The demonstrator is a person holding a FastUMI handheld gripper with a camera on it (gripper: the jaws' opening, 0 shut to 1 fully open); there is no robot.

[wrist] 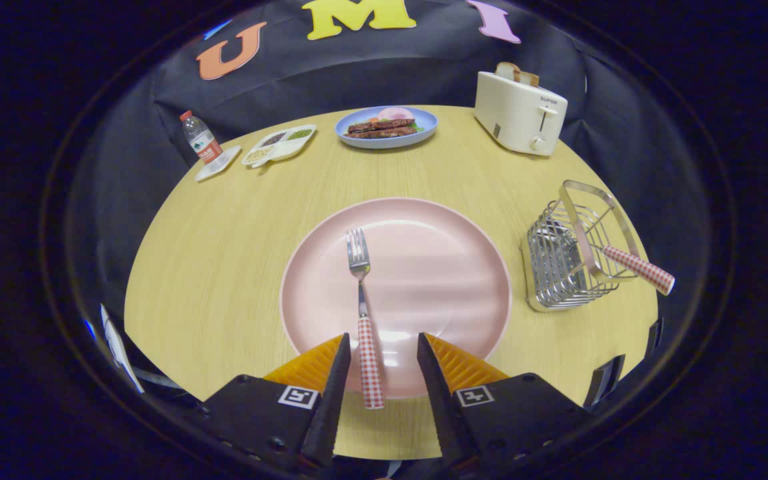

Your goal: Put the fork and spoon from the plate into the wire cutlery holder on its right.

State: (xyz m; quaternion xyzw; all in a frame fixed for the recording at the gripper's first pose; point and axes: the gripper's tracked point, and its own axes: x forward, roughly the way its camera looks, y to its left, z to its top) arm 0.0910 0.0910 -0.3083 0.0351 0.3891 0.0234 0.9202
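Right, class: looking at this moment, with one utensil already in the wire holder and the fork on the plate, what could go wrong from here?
1. The hand-held gripper is open around the checked-handle metal fork, nearer one finger; closing may nudge it sideways across the smooth pink plate.
2. The checked-handle utensil already leans out over the silver wire cutlery holder; dropping the fork in could knock it.
3. The holder sits near the wooden table edge.

Fork [360, 293] lies on pink plate [451, 267], check handle near; spoon [637, 269] leans in wire holder [564, 267].
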